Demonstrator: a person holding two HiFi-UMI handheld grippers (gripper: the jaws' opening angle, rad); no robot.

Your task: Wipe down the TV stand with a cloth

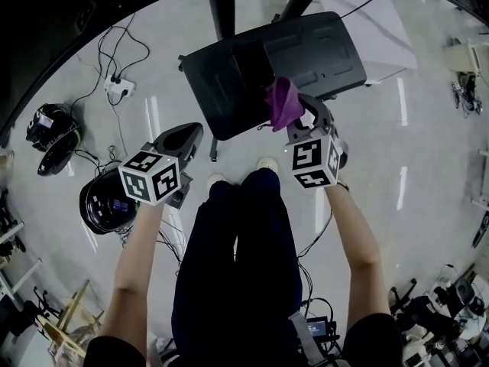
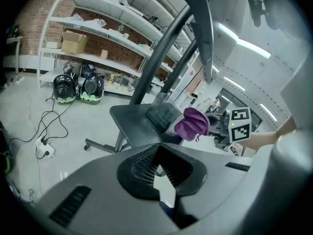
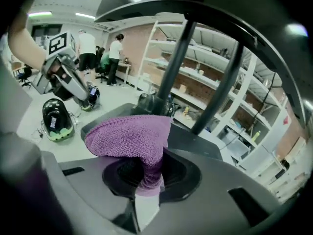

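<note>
Holds purple cloth [image 1: 281, 104] clamped in right gripper [image 1: 299, 122], over TV stand [image 1: 229, 75] base. Handles soft, light, floppy; pinches best at bunched fold. Carries left gripper [image 1: 186, 139] apparently closed, empty.

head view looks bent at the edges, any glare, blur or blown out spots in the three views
Head view: strong fisheye, black corners, streaks of light glaring on the floor. Left gripper view: shelves bow and the ceiling lights are blown out. Right gripper view: cloth is crisp enough to show its weave, with a dark vignette round the rim and a soft background.
</note>
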